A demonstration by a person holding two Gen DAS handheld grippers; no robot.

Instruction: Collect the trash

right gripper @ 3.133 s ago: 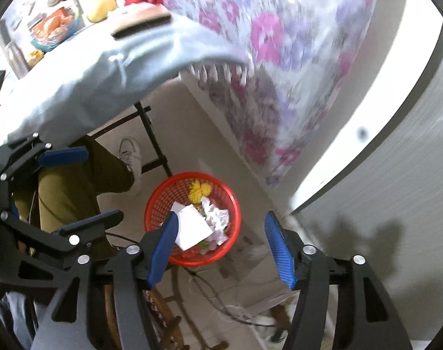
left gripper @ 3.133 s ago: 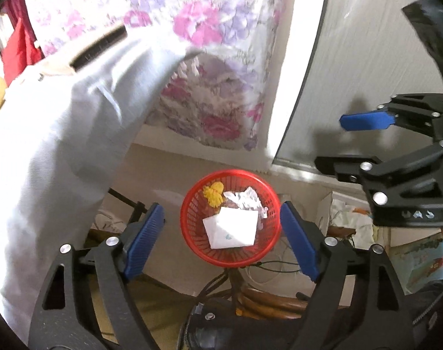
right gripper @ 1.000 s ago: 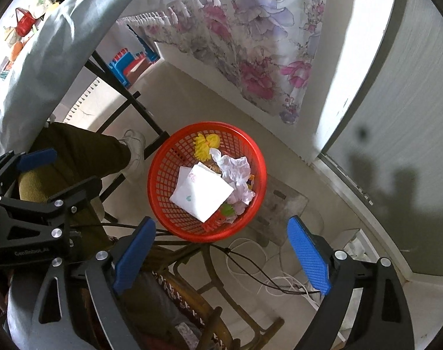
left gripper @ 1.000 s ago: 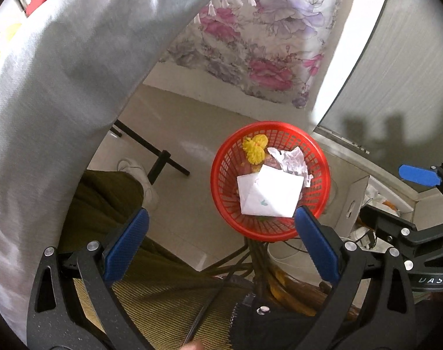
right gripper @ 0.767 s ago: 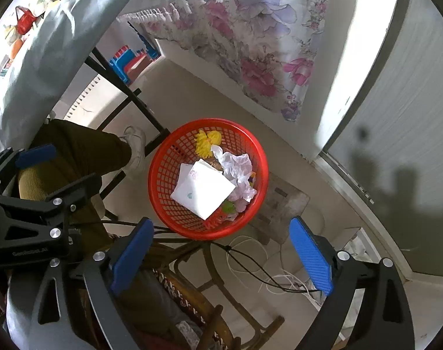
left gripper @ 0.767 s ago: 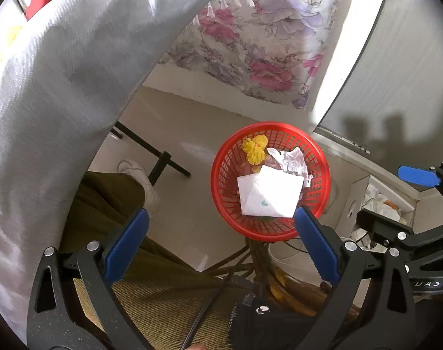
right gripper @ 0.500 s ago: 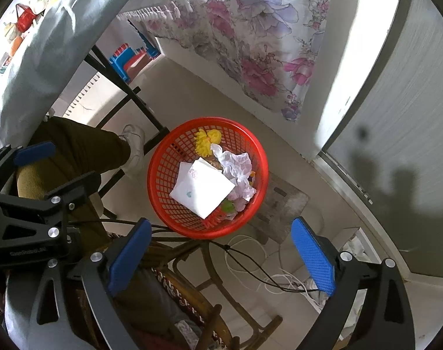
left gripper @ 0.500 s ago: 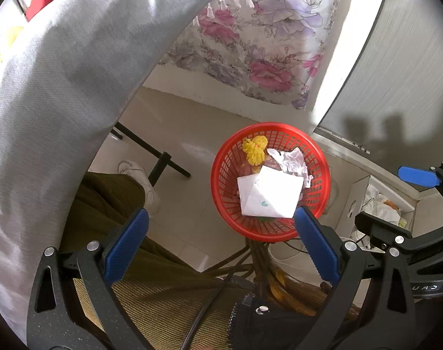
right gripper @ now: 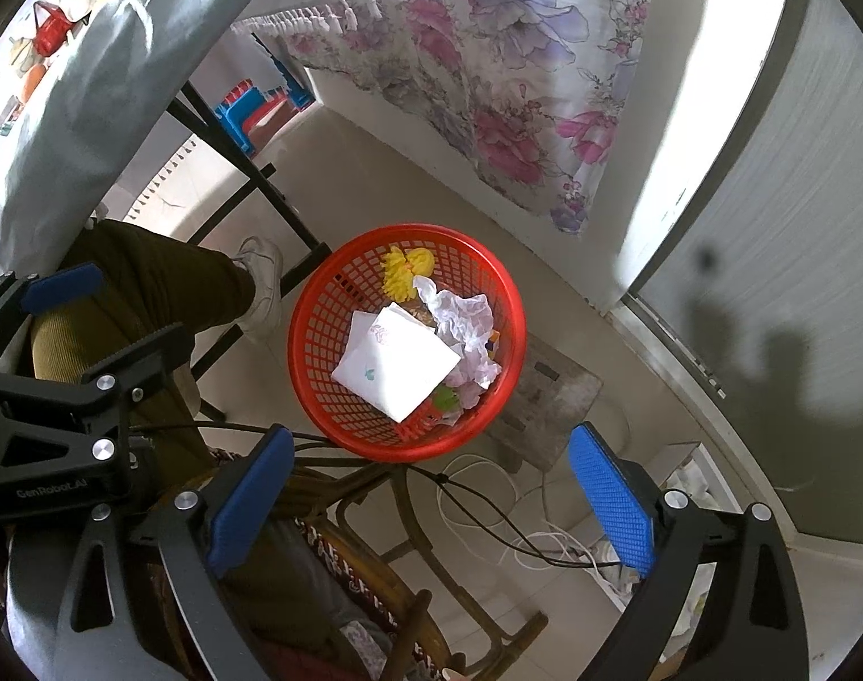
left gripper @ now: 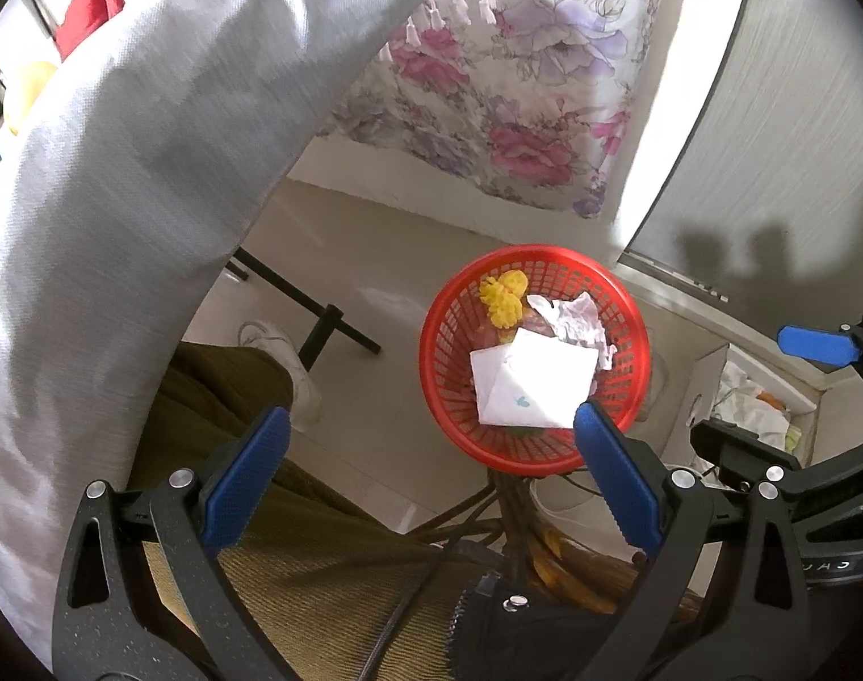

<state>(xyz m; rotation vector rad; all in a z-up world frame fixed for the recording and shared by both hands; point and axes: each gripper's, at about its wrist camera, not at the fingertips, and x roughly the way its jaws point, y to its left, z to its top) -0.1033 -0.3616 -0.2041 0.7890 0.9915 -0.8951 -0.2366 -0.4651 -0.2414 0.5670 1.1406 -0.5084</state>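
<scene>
I hold both tongs, left (left gripper: 431,465) and right (right gripper: 431,488), spread wide and empty above the red basket (right gripper: 318,340), where white folded paper (right gripper: 400,366) lies atop crumpled trash (right gripper: 465,318).

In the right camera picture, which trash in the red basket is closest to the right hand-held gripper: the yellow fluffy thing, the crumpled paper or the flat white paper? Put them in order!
From the right hand-held gripper:
1. Flat white paper, basket's near side.
2. Crumpled paper, behind it, to the right.
3. Yellow fluffy thing, at the basket's far rim.
</scene>
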